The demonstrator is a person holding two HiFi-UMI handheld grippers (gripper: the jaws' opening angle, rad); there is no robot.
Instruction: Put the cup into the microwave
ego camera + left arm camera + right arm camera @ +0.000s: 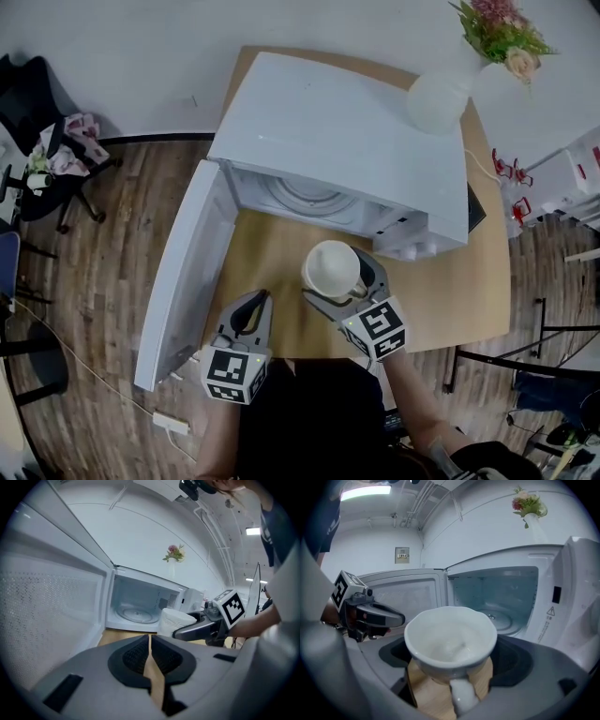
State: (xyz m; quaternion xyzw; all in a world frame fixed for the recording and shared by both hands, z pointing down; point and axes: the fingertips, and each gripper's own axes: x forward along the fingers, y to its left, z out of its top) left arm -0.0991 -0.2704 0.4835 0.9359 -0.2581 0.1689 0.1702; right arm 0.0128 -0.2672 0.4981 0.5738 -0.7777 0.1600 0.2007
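Note:
A white cup (332, 267) (450, 641) sits upright between the jaws of my right gripper (336, 277) (451, 660), which is shut on it above the wooden table (459, 295). The cup's handle points back toward the camera in the right gripper view. Just beyond it stands the white microwave (337, 141), its door (180, 277) swung wide to the left and its glass turntable (501, 617) (137, 614) bare. My left gripper (255, 311) (150, 657) is shut on nothing, low over the table left of the cup (176, 622).
A white vase of flowers (450, 80) stands on the microwave's far right corner. The open door hangs past the table's left edge. A black chair (42, 131) and a power strip (171, 424) are on the wood floor at left.

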